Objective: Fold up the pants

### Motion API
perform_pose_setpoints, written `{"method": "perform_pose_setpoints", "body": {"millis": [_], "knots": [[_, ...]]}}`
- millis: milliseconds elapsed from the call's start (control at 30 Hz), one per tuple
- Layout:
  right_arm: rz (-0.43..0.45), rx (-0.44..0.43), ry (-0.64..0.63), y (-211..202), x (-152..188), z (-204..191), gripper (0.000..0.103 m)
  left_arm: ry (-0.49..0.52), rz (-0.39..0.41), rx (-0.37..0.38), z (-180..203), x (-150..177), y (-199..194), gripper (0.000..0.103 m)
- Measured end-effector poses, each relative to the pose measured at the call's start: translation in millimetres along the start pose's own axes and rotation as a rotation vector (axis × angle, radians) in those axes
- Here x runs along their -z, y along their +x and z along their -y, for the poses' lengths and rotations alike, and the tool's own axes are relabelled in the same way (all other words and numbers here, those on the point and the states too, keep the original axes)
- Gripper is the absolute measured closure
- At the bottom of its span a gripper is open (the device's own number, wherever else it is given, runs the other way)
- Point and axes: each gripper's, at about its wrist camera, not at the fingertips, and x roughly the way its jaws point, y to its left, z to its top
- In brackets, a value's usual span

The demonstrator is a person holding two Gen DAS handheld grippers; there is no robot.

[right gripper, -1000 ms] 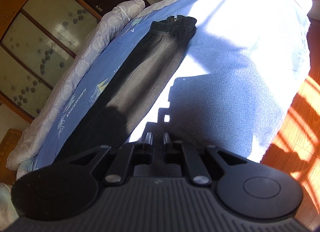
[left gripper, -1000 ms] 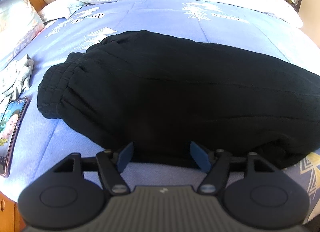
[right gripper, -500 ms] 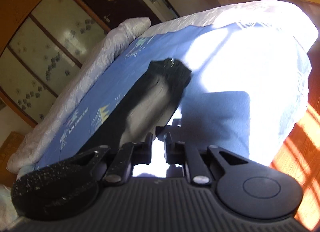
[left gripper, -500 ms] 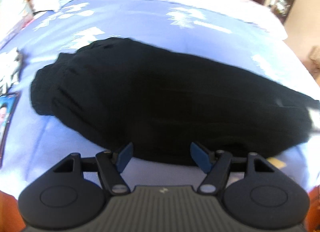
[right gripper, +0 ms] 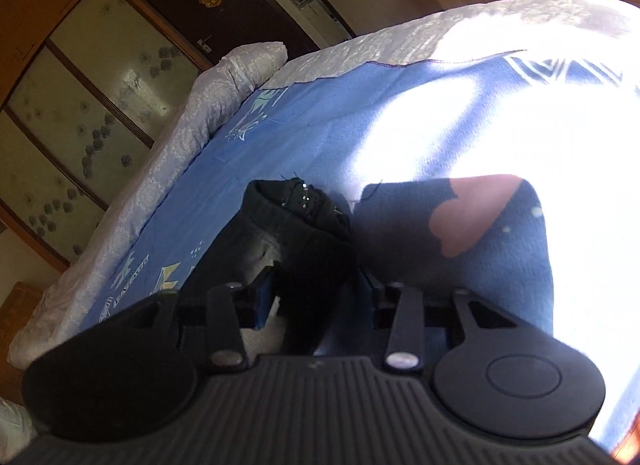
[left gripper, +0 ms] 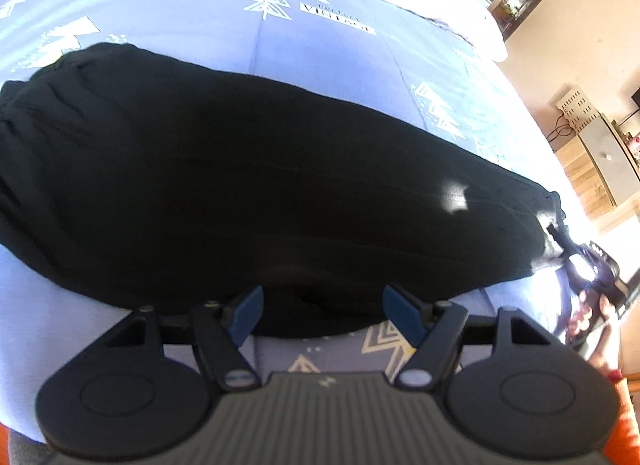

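- The black pants (left gripper: 256,185) lie lengthwise on the blue bedspread (left gripper: 328,49), already doubled leg on leg as far as I can judge. The waistband end runs off the left of the left wrist view; the cuffs (right gripper: 296,205) lie toward the sunlit foot of the bedspread.
- The cloth looks like thick, soft knit: limp, fairly light, not slippery, and nothing about it is fragile. It should sag and bunch wherever it goes unsupported, so a pinch through all layers at an edge would serve better than one in the middle.
- The left gripper (left gripper: 326,315) hovers with its blue pads spread wide at the near long edge of the pants, just above a fold of cloth. Nothing is pressed between them.
- The right gripper (right gripper: 316,297) is at the cuff end, and its jaws have just been opening. A dark bunch of pant leg sits in the gap. That part is in deep shadow, so I read the pads as standing off the cloth rather than pinching it, though I am not certain.
- Good holds, in my view, are the ribbed cuffs and the gathered waistband, where the fabric is thickest.
- No basket, drawer or other container shows near the pants, so there are no contents to report.
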Motion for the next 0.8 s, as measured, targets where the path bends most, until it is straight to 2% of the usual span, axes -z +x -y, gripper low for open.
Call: {"method": "perform_pose_setpoints", "body": {"millis": [33, 67, 100, 167, 233, 300, 400, 500, 633, 667, 733, 800], "knots": [[-0.013, 0.004, -0.012, 4.6, -1.2, -3.4, 0.064, -0.001, -0.006, 0.001, 0.4, -0.1, 1.8, 0.034], [-0.027, 0.022, -0.019, 8.2, -2.4, -5.5, 0.079, -0.002, -0.011, 0.001, -1.3, -2.6, 4.7, 0.034], [-0.023, 0.019, -0.016, 7.4, -3.0, -7.7, 0.082, -0.004, -0.014, 0.001, -2.4, -3.9, 6.1, 0.034], [0.008, -0.052, 0.005, -4.7, -3.8, -12.8, 0.085, -0.006, -0.008, 0.007, -0.8, -1.0, 2.8, 0.034], [0.037, -0.087, -0.041, -18.0, -1.6, -31.5, 0.085, -0.002, 0.004, 0.014, -1.9, -4.3, 0.0, 0.034], [0.059, -0.101, -0.172, -29.9, 7.4, -66.7, 0.085, -0.004, 0.019, 0.031, -4.2, -8.8, -2.6, 0.034], [0.047, -0.179, -0.353, -39.9, 32.3, -125.3, 0.085, -0.039, 0.045, 0.069, -9.7, -20.4, -4.6, 0.032], [-0.022, -0.285, -0.486, -38.6, 68.0, -181.4, 0.086, -0.094, 0.064, 0.143, -17.8, -32.6, -7.1, 0.031], [-0.193, -0.416, -0.574, -23.9, 127.7, -241.6, 0.086, -0.138, 0.061, 0.231, -29.2, -44.1, 2.7, 0.024], [-0.229, -0.432, -0.620, -19.5, 147.4, -256.2, 0.087, -0.150, 0.054, 0.252, -31.7, -45.0, 9.1, 0.022], [-0.291, -0.432, -0.697, -11.4, 183.1, -277.5, 0.087, -0.200, 0.037, 0.282, -44.2, -46.5, 19.9, 0.012], [-0.314, -0.403, -0.772, -3.2, 210.7, -291.1, 0.086, -0.277, 0.001, 0.312, -58.9, -44.5, 34.7, 0.012]]}}
